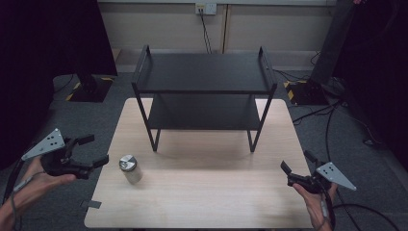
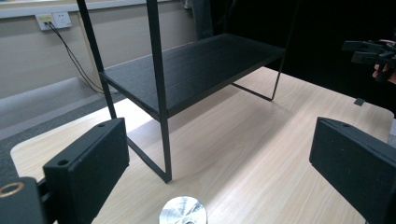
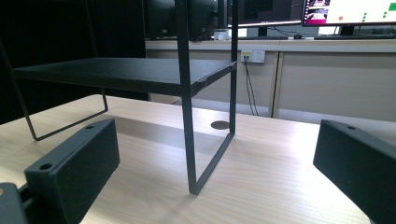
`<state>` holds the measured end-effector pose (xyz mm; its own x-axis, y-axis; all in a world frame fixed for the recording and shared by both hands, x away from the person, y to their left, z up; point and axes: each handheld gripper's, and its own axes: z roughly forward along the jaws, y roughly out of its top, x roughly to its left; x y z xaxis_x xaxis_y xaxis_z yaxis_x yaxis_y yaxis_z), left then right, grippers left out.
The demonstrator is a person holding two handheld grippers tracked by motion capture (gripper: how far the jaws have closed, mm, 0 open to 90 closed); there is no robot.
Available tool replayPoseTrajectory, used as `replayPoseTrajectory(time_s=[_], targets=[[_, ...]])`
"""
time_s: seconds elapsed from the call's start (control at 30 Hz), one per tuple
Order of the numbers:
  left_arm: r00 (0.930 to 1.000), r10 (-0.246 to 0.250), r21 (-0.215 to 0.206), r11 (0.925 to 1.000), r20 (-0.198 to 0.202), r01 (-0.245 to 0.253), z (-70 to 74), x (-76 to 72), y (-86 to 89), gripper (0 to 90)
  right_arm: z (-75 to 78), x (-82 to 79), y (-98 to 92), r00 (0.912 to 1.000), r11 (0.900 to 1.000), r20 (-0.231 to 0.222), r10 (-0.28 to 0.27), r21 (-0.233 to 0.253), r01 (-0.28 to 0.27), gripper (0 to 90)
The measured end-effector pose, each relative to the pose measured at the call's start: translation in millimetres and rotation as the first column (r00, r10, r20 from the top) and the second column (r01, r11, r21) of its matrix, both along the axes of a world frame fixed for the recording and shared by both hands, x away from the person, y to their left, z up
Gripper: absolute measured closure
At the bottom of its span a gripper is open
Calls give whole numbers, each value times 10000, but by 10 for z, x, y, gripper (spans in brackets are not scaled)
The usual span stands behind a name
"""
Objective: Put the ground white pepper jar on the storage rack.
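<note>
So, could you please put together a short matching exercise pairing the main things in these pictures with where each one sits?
Things:
1. jar
2. black shelf rack
3. left tool
4. right tool

Places:
A. beyond the table's left edge, jaws open
B. at the table's front right corner, jaws open
C. on the table's back half
D. on the table's front left part, silver lid up

Pairs: 1-D, 2-C, 3-A, 4-B

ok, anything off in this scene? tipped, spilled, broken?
Nothing stands out. The jar stands upright with its lid on near the table's left edge; the black shelf rack sits square and empty. The left gripper and right gripper are open, touching nothing.
</note>
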<state>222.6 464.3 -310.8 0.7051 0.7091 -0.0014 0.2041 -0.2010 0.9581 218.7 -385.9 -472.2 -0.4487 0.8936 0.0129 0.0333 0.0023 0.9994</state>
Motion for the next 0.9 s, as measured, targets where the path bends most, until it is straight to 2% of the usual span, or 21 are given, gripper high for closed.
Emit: replayPoseTrajectory(time_s=[0.1,0.23,0.37,0.67,0.7,0.9], targets=[[10000,55,206,9998,-76,-54,21,5,10,39,-1,-1,-14,9999,9999,28,119,-78,-119,0],[9998,82,158,9998,-160,-80,-2,17,17,39,3,-8,-11,9999,9999,61,95,-63,-94,0],[9992,82,367,9993,-395,-68,-43,54,12,40,3,-9,-5,10000,9999,77,58,-136,-57,0],[9968,120,637,9979,-792,-69,-210,177,-33,42,-5,-14,-17,10000,10000,61,9,5,-9,2],[9966,120,765,9971,-814,-58,-226,193,-45,42,-4,-14,-16,10000,10000,72,18,-15,-18,2],[9953,189,979,9951,-945,-96,-406,283,-78,48,-2,-20,-12,9999,10000,115,30,-53,-29,2]])
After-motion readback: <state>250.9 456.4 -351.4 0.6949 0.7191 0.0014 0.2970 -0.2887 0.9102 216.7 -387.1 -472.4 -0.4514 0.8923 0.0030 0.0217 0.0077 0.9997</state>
